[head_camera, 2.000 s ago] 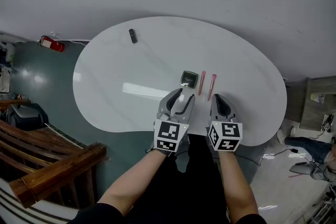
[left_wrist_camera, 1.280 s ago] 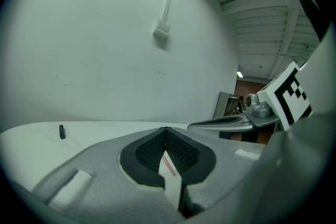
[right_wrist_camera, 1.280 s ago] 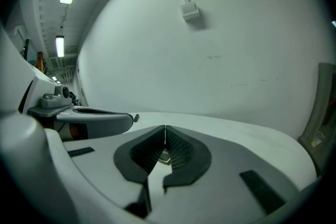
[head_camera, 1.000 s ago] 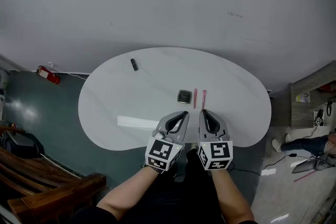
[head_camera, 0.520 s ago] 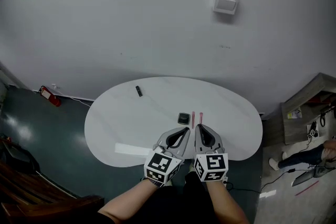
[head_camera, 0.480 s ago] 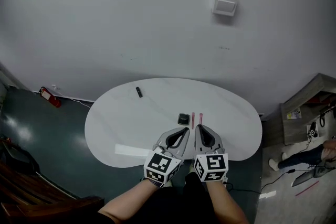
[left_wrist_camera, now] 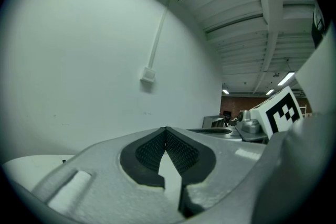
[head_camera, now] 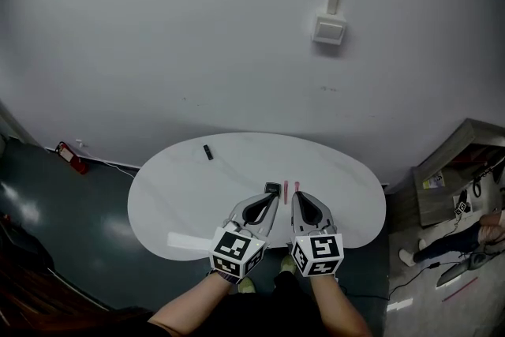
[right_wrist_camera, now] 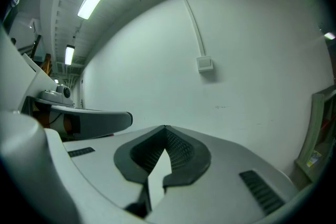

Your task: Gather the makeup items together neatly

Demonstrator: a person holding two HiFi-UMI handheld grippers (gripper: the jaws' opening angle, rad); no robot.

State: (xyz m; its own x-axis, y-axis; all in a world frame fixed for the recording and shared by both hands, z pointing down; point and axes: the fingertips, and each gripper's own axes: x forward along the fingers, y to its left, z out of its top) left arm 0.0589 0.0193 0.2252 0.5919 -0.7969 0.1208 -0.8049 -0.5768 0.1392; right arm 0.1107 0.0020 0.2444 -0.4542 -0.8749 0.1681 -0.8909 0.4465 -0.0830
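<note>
White kidney-shaped table (head_camera: 181, 193) stands by a grey wall bearing a switch box (head_camera: 328, 30). Toward its near edge lie a dark compact (head_camera: 272, 187) and, just right of it, two pink sticks (head_camera: 286, 185), side by side, long axes running from the person toward the wall. A small dark item (head_camera: 207, 151) lies well apart, far left. Any print is too small to read. Left gripper (head_camera: 274, 199) and right gripper (head_camera: 297, 199) hang over the near edge, each with its jaws closed tip to tip, empty.
</note>
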